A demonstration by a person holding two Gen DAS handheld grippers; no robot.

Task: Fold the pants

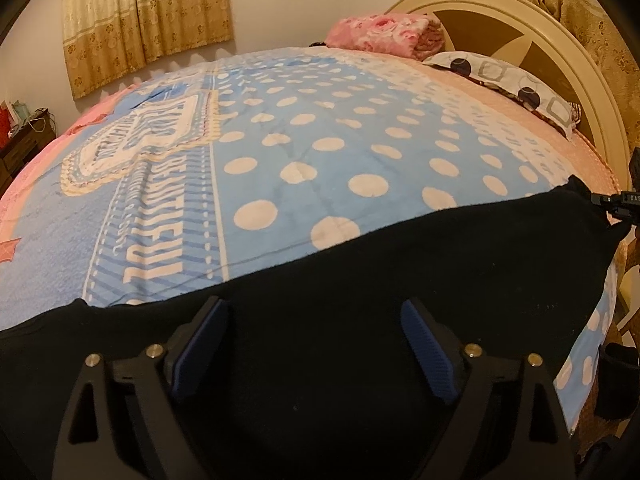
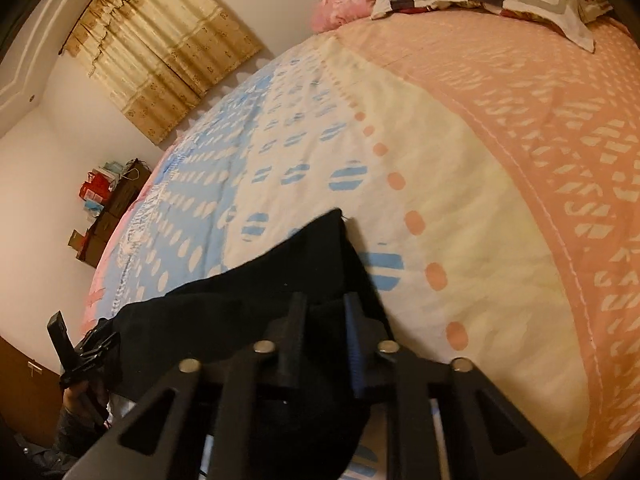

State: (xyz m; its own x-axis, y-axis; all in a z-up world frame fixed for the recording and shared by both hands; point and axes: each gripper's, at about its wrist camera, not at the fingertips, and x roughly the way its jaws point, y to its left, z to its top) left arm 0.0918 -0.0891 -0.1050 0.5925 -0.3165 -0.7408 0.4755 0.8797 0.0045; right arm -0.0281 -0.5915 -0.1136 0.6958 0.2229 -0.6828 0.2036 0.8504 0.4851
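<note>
I count one pair of black fabric pants, one blue blanket with white polka dots, one white pillow with grey rings, one folded pink floral blanket — and my two black grippers.

Big bed under a blue polka-dot blanket, warm yellowish light. Behind the bed: plain white wall and gold patterned curtains. At its head, a cream arched headboard, patterned pillow, folded pink blanket. Off its far corner, a cluttered dark dresser.
</note>
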